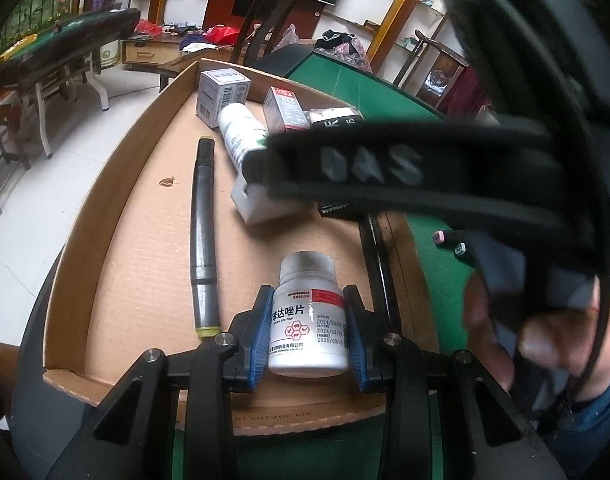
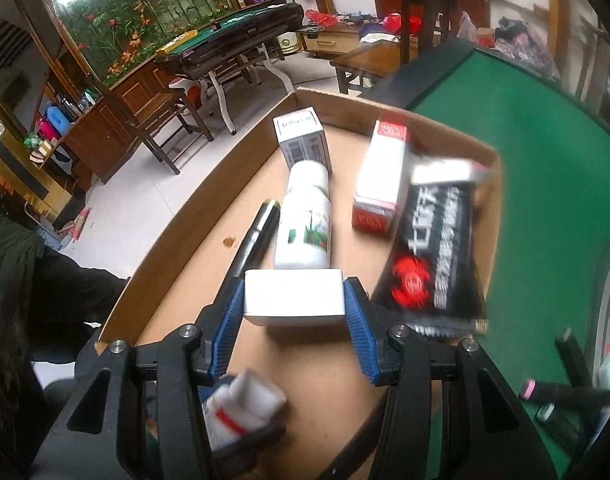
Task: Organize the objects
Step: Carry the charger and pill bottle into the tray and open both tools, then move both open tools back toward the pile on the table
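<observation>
My left gripper [image 1: 308,300] is shut on a small white pill bottle [image 1: 309,320] with a red-striped label, over the near end of a shallow cardboard tray [image 1: 137,260]. My right gripper [image 2: 293,288] is shut on a plain white box [image 2: 293,292] over the middle of the tray [image 2: 193,280]. In the left wrist view that box [image 1: 253,200] shows under one of the right gripper's fingers [image 1: 289,164]. The pill bottle [image 2: 241,404] appears blurred at the bottom of the right wrist view.
In the tray lie a dark marker [image 1: 203,240], a larger white bottle [image 2: 305,216], a grey box [image 2: 303,140], a red-and-white box [image 2: 381,176] and a black packet [image 2: 433,248]. Loose markers [image 2: 545,392] lie on the green table [image 2: 525,160] to the right. A hand [image 1: 501,332] is at right.
</observation>
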Demonstrator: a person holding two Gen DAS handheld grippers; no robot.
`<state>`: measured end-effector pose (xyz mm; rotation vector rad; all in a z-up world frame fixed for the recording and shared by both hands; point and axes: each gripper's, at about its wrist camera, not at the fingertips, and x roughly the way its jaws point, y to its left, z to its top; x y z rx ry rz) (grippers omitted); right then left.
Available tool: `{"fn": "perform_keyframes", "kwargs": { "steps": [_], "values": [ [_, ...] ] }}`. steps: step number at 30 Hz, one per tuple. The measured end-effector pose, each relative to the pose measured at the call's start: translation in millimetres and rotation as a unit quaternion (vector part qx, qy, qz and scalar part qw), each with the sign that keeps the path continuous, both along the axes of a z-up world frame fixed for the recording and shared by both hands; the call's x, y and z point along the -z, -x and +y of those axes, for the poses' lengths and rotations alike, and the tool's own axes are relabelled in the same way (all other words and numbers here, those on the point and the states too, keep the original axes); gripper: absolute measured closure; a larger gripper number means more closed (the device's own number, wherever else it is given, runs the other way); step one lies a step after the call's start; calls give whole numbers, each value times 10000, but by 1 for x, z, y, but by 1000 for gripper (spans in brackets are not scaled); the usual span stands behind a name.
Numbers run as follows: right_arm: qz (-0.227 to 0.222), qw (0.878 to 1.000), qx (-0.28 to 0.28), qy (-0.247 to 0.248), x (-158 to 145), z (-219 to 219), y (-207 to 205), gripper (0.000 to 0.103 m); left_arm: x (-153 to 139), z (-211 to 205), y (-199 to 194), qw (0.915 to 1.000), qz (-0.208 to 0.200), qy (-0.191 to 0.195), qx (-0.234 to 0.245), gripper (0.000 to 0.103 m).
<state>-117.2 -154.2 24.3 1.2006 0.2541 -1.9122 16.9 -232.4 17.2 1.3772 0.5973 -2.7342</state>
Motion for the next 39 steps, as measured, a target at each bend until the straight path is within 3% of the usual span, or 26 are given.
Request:
{"fn": "perform_keyframes", "kwargs": {
  "steps": [9, 16, 18, 20, 22, 31, 39],
  "values": [
    [171, 9998, 24, -19, 1, -20, 24, 53, 3, 6, 4, 10000, 10, 53, -74, 73],
    [-44, 9998, 60, 205, 5, -22, 31, 49, 4, 0, -2, 9997, 193, 53, -112, 71],
    [-87, 9993, 86, 354, -1, -15, 31, 49, 1, -3, -4, 9996, 269, -51, -120, 66],
    [-69, 9987, 153, 483, -9, -9, 31, 49, -1, -4, -6, 9993, 335, -94, -141, 55],
    [-69, 9977, 169, 647, -18, -3, 29, 49, -5, -5, -9, 9990, 404, -144, -145, 53],
    [-288, 9907, 471, 1241, -48, 42, 21, 49, -23, -8, -16, 9973, 629, -222, -301, 52],
    [-562, 9835, 837, 1501, -48, 108, 21, 49, -36, -1, -22, 9962, 812, -231, -194, 48]
  ]
}}
